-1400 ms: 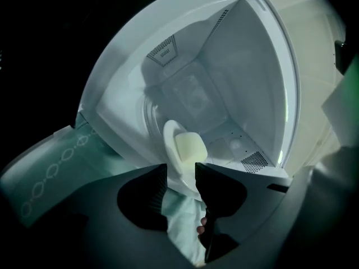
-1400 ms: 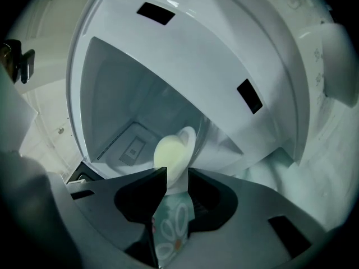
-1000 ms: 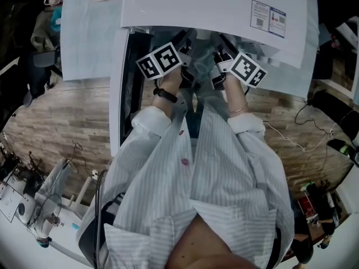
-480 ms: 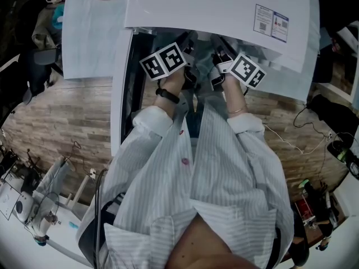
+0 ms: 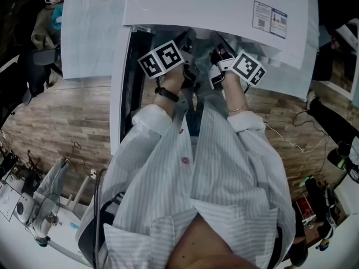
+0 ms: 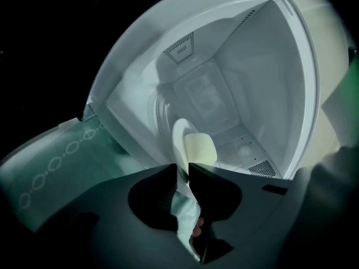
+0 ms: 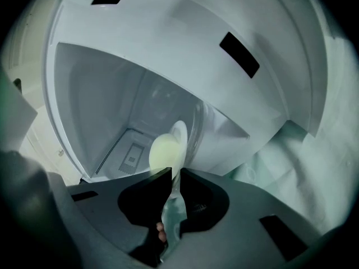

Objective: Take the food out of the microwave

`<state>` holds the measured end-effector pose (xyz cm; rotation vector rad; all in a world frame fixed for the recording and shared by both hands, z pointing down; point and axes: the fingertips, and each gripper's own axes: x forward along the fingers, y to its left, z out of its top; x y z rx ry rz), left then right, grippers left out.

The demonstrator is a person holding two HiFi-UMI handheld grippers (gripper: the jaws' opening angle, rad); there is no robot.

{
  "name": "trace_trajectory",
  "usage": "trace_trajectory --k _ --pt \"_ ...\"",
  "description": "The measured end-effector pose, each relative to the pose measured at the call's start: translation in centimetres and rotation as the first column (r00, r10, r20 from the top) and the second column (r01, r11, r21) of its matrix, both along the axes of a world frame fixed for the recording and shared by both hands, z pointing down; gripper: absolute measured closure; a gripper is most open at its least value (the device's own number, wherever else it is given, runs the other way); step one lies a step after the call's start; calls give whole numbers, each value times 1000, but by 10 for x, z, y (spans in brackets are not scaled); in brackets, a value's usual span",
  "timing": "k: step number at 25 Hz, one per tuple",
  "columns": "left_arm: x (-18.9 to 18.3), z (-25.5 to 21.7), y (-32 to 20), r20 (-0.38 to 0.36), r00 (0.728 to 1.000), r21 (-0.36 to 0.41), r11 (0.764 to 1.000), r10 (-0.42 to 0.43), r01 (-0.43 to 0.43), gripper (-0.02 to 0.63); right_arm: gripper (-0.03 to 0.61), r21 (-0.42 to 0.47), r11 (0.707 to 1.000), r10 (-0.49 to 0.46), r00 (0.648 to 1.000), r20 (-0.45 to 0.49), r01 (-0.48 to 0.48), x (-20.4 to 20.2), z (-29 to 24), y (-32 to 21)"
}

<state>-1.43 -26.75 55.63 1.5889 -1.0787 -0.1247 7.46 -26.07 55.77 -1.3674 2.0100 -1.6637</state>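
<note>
The plate (image 6: 179, 140) of food (image 6: 202, 148) sits in the microwave (image 6: 269, 77) straight ahead, one edge pinched by the right gripper (image 7: 175, 175), the other by the left gripper (image 6: 184, 170), whose jaws have just been closing on it

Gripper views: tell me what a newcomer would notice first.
A white plate carrying a pale yellow slice of food stands out inside the open microwave. The left gripper, whose jaws have just been closing, and the right gripper each grip its rim. In the head view, the person's striped shirt fills the lower frame.
</note>
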Motion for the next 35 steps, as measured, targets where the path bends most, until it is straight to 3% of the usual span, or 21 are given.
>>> trace_trajectory --k 21,35 --pt "2 -3 19 -18 1000 5 1000 -10 10 558 518 -31 999 40 995 96 -38 3 1 21" --pt "14 -16 67 -25 997 19 997 -70 70 558 522 -24 1000 -10 994 113 13 16 -12 64"
